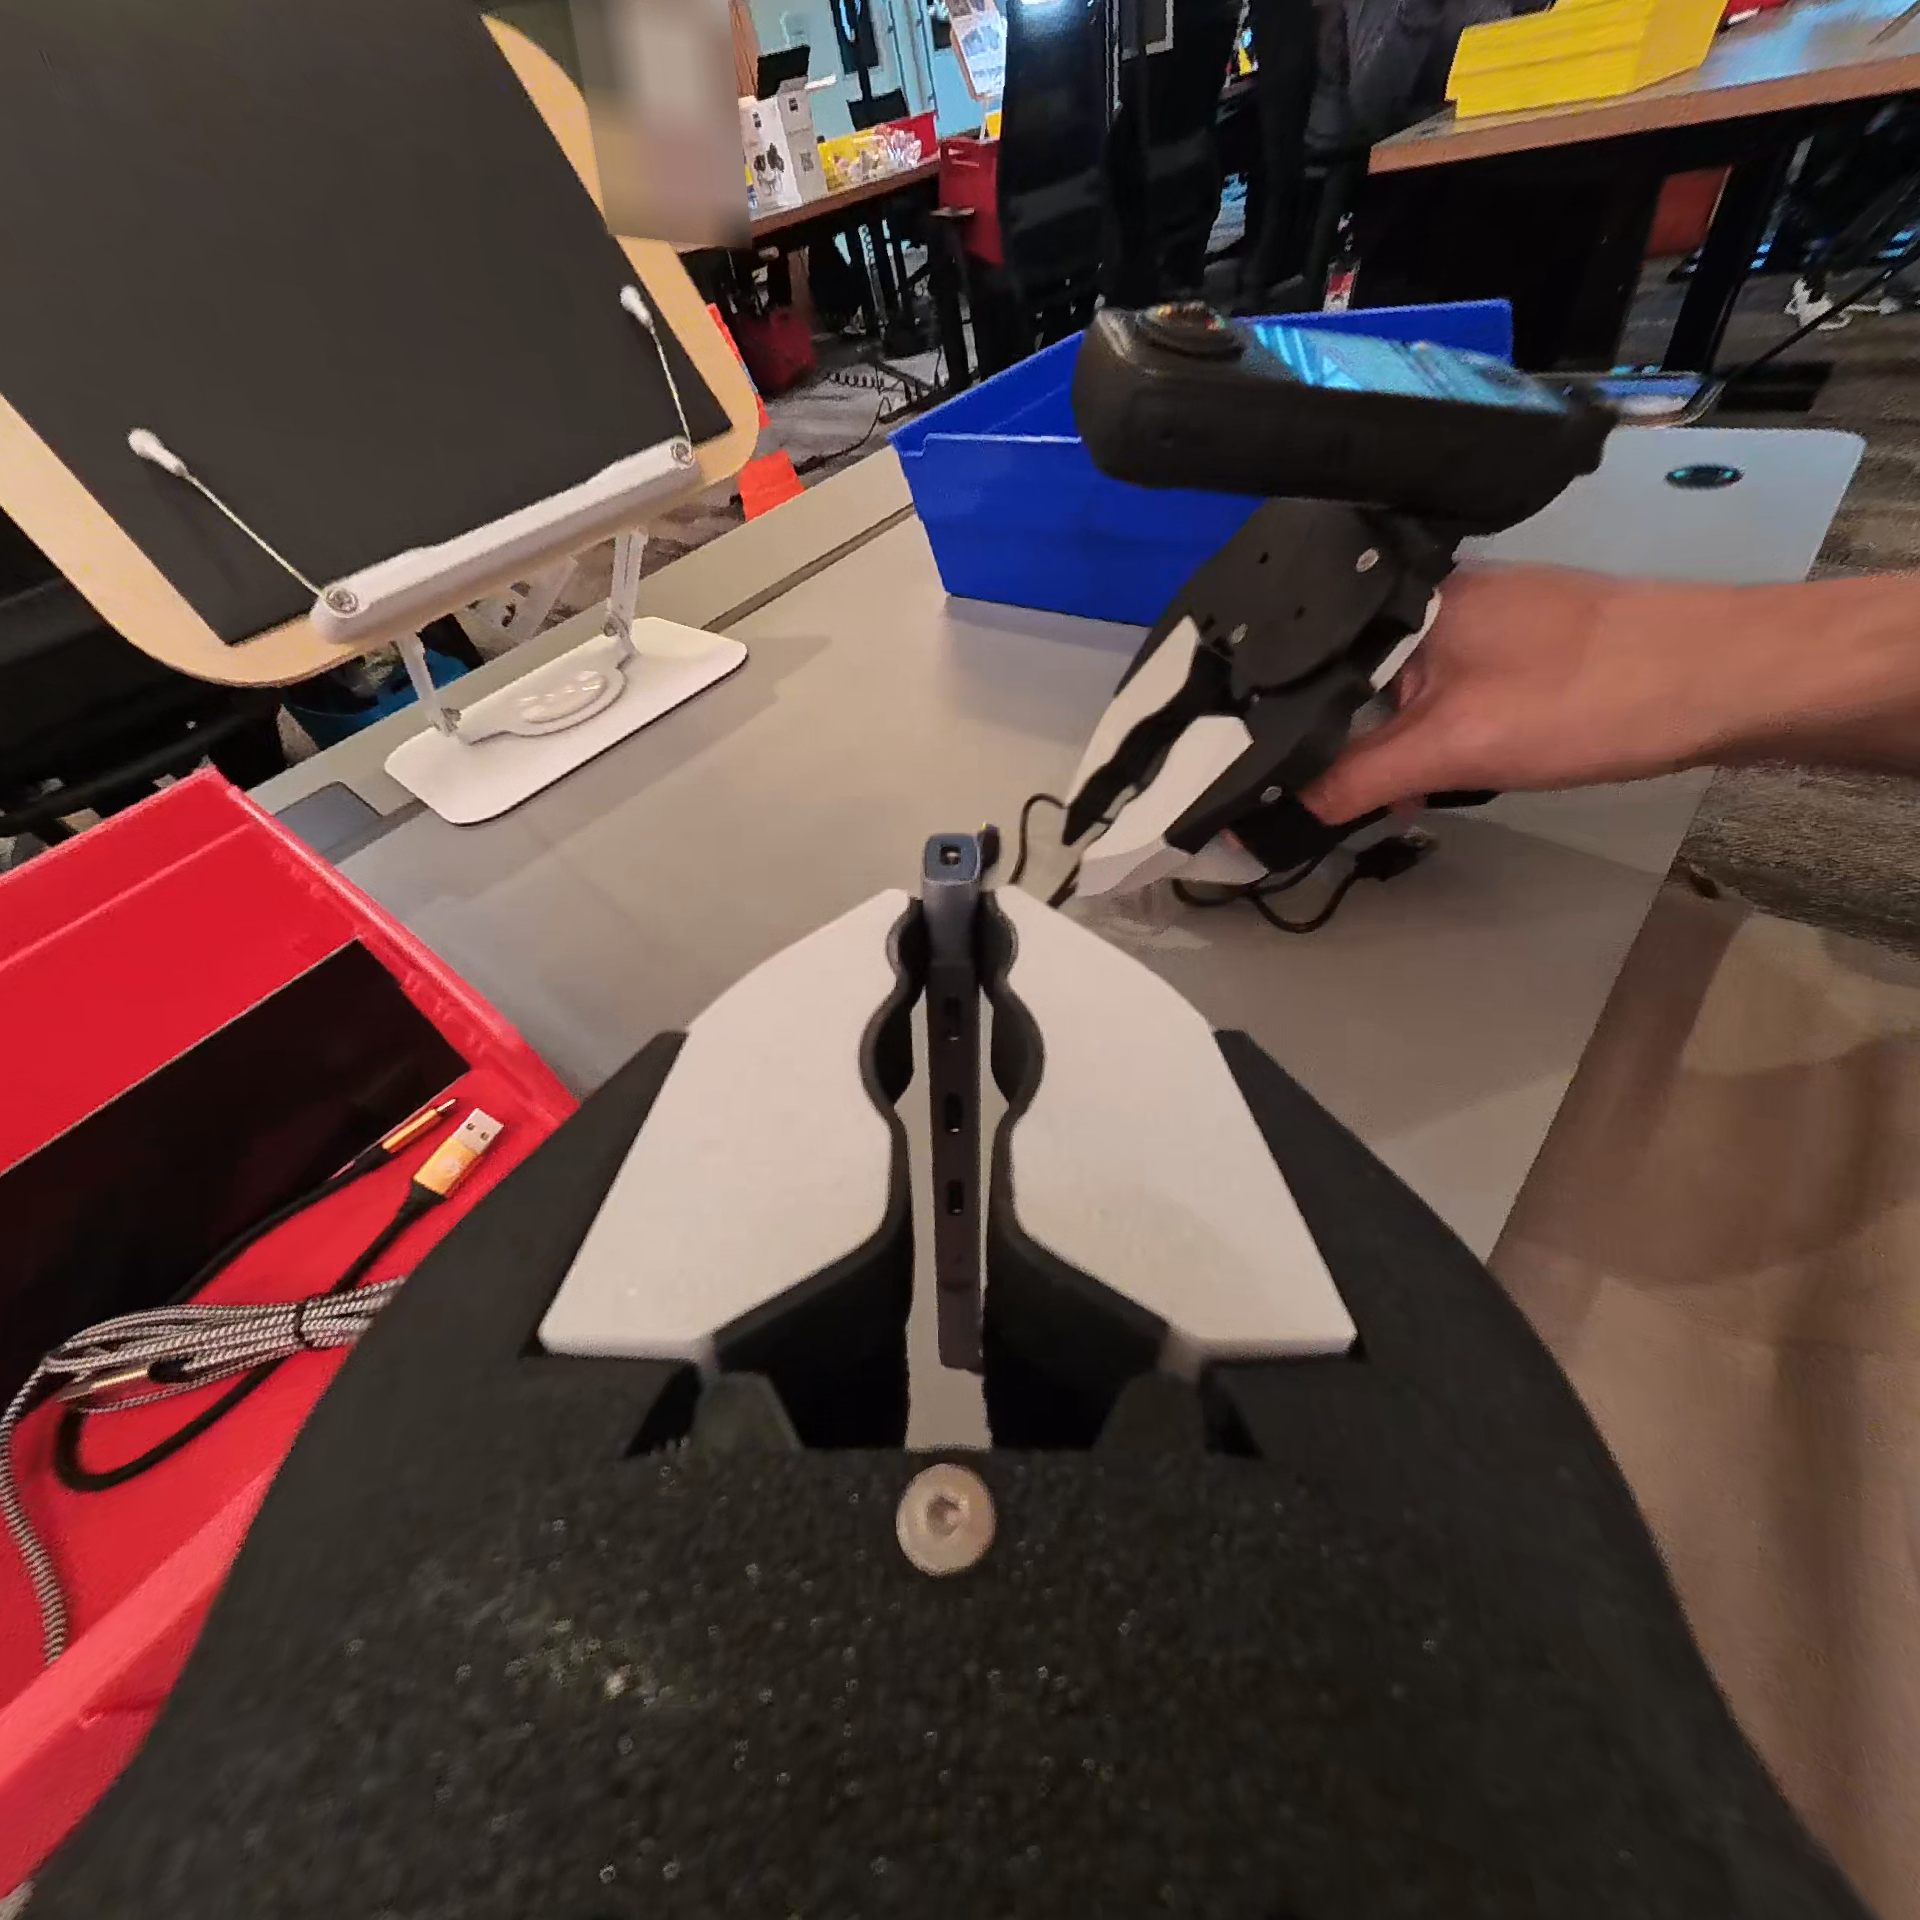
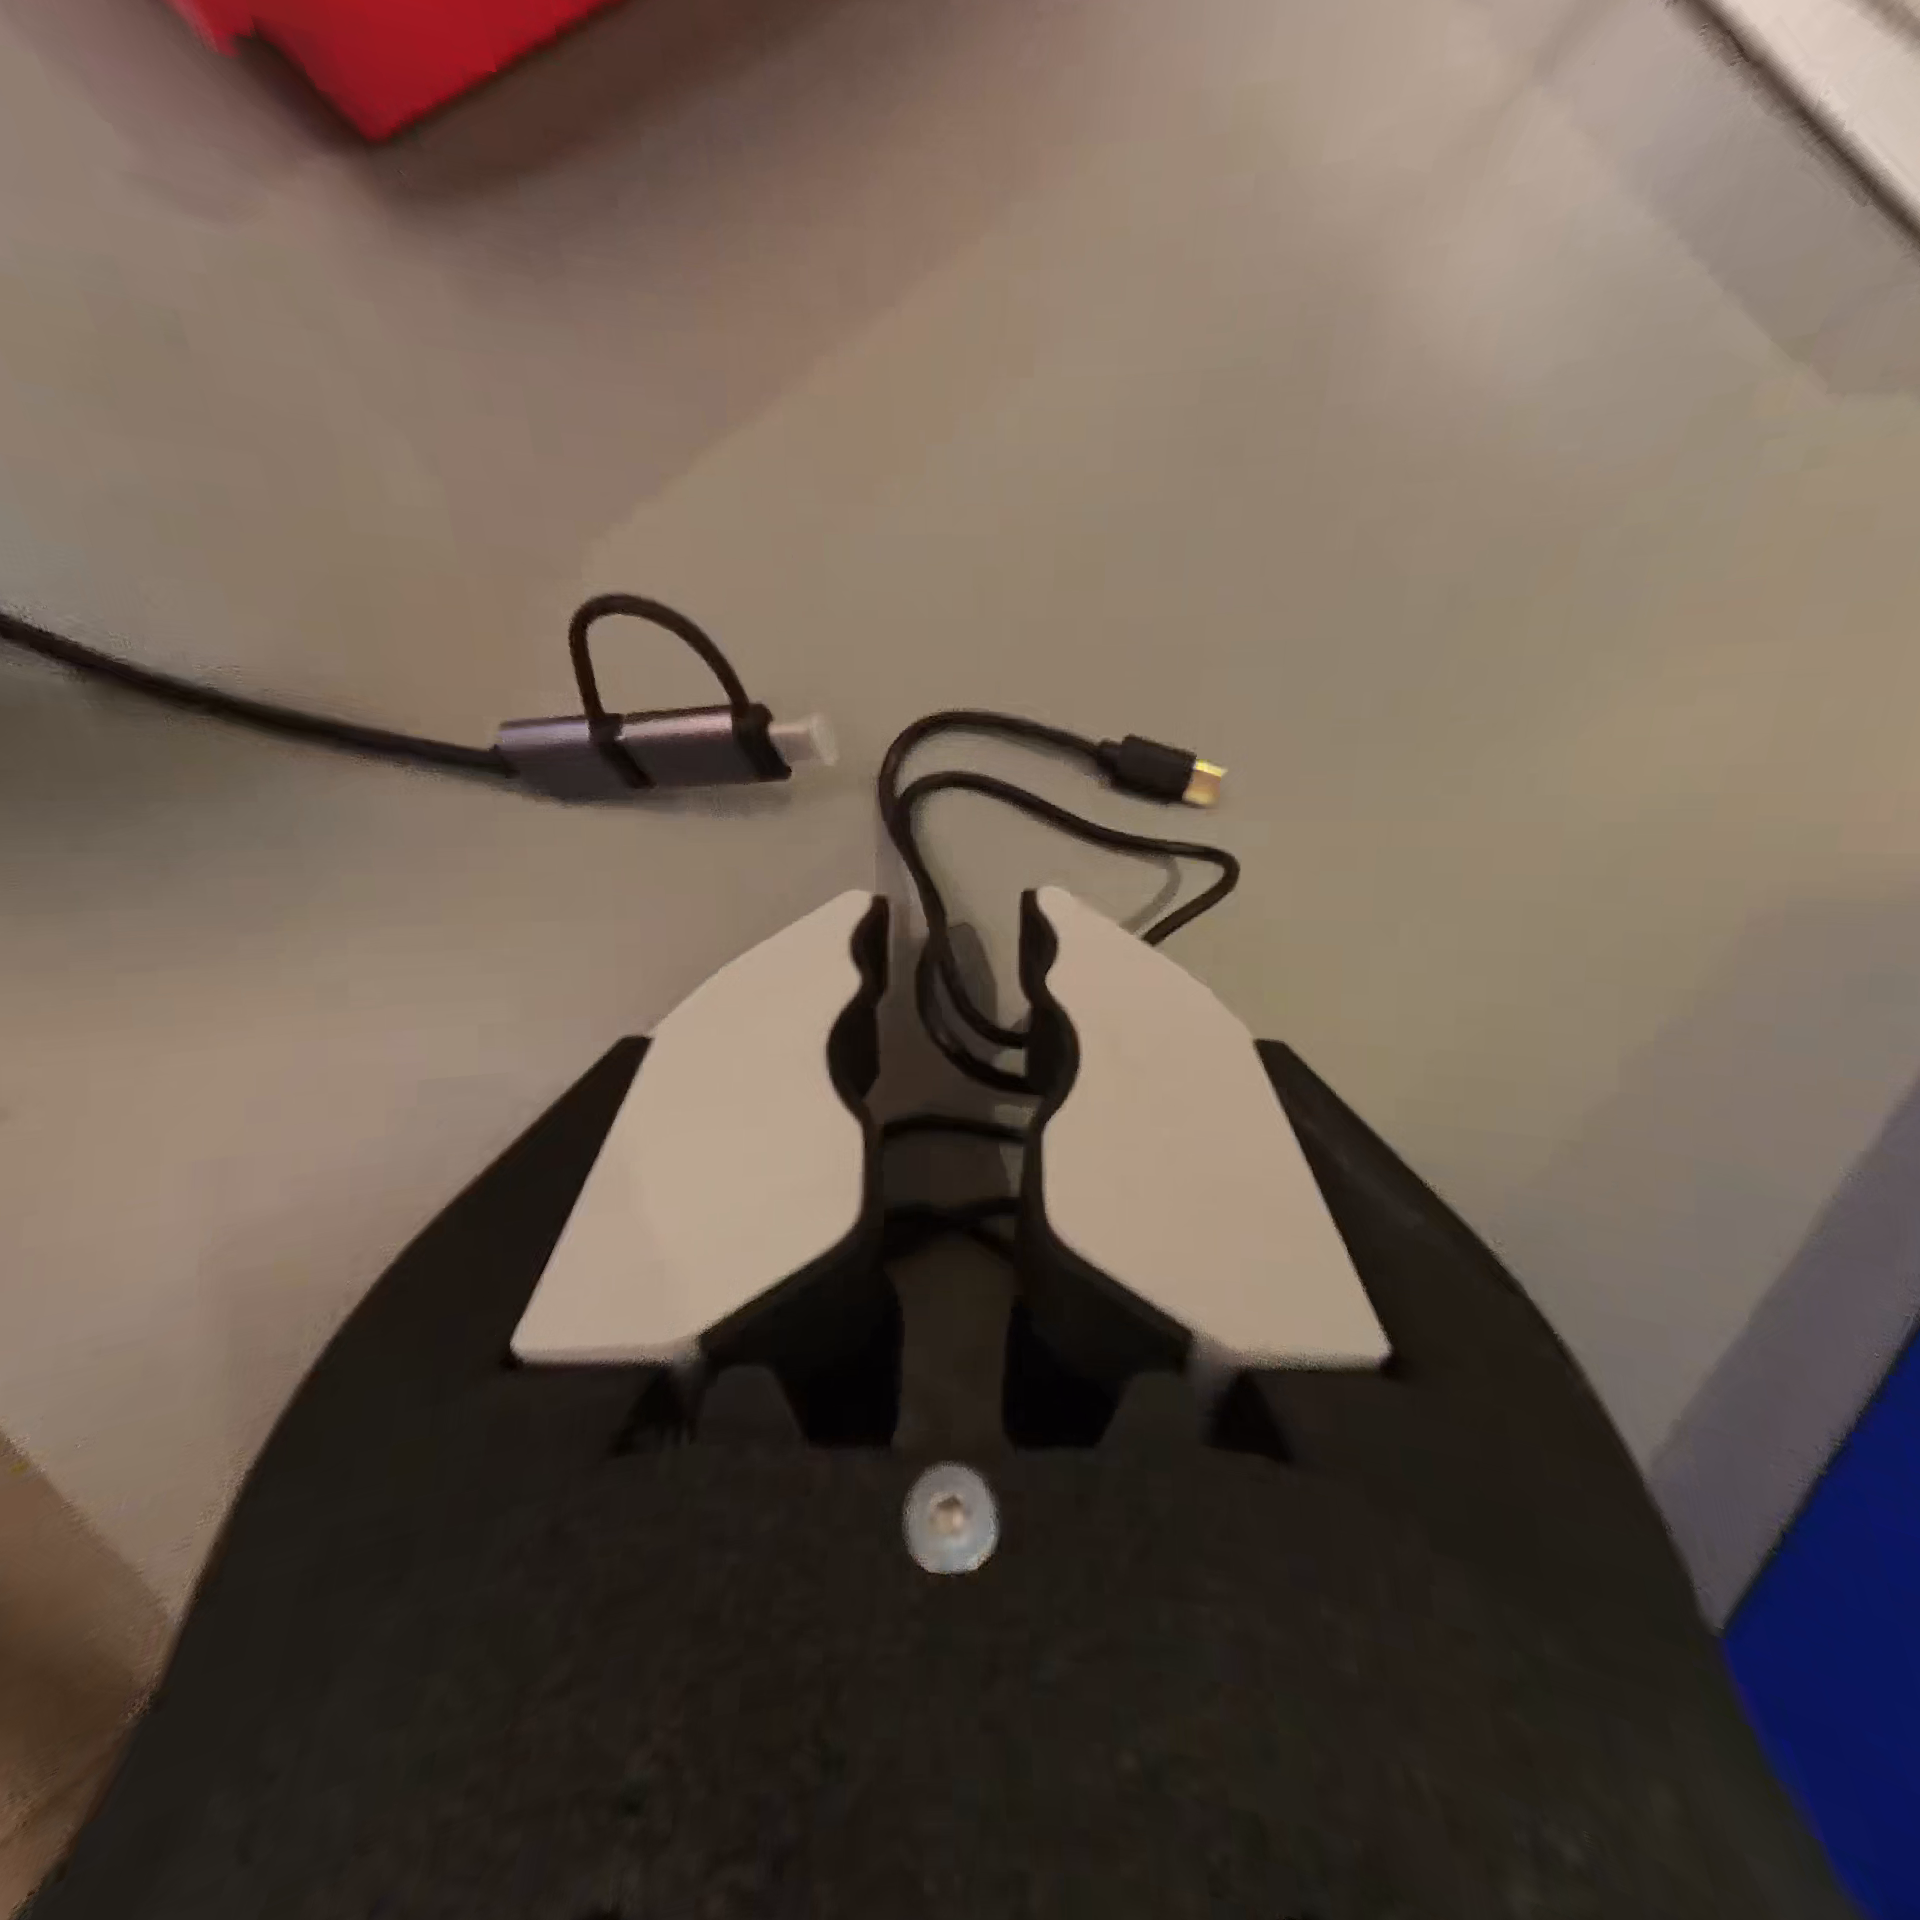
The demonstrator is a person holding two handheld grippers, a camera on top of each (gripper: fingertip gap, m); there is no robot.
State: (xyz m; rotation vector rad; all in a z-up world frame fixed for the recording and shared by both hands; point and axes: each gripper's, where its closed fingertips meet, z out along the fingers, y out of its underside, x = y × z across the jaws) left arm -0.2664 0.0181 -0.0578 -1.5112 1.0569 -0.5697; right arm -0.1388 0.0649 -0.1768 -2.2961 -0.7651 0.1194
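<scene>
Two wide-angle views along handheld grippers over a grey table (image 1: 831,675).

Left wrist view: at frame centre the left gripper (image 1: 951,914) is clamped narrowly on a slim dark grey port hub (image 1: 956,1091), held on edge above the table with a row of sockets facing the camera. At right, a hand (image 1: 1538,696) holds the right gripper (image 1: 1060,852), tips angled down to the tabletop just beyond the hub's far end.

Right wrist view: the right gripper (image 2: 956,914) is nearly closed, with a gap between its fingers. Loops of a thin black cable (image 2: 1039,805) lie in that gap; whether the fingers pinch it cannot be told. Its gold-tipped plug (image 2: 1169,774) lies free on the table, upper right of the tips. To the left lies a grey connector (image 2: 644,750) on a thicker black lead, plugged into nothing.

Only the left view shows the hub, a red bin (image 1: 156,883) at lower left holding braided cables and a dark flat panel, a blue bin (image 1: 1018,520) at upper centre, and a white stand (image 1: 561,707) at upper left. Only the right view shows both plugs clearly.
</scene>
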